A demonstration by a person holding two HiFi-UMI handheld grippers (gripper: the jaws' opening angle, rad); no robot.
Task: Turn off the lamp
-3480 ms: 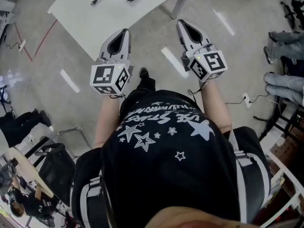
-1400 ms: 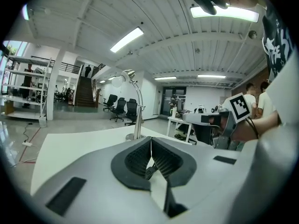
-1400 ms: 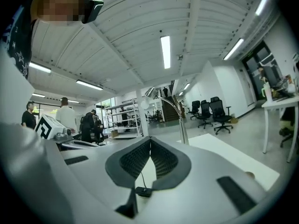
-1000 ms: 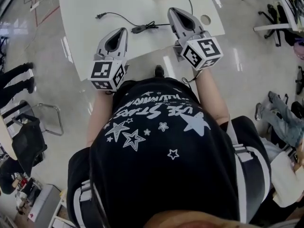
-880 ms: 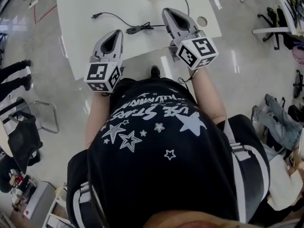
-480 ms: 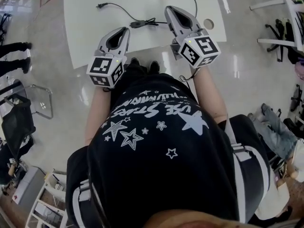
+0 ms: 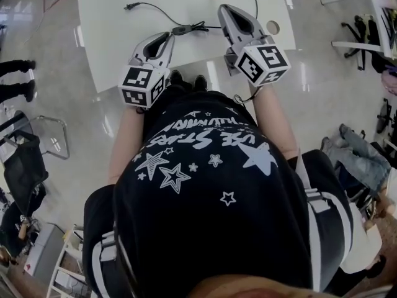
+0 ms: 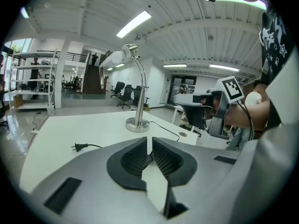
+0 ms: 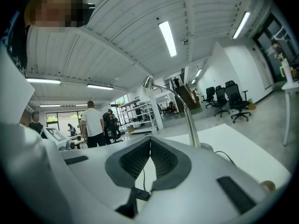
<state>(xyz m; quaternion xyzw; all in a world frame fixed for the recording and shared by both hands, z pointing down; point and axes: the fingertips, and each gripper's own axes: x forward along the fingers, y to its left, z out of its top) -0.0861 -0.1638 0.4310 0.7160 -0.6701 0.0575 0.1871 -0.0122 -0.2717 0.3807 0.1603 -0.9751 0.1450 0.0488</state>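
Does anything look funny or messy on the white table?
Yes. The plug of the lamp lies loose on the table, in no socket, its black cord trailing across the top. Nothing looks spilled or broken.

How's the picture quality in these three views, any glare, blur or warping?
Head view: sharp, with light streaks glaring off the glossy floor. Left gripper view: fisheye, dark corners, lamp crisp. Right gripper view: same warp, ceiling light blown out.
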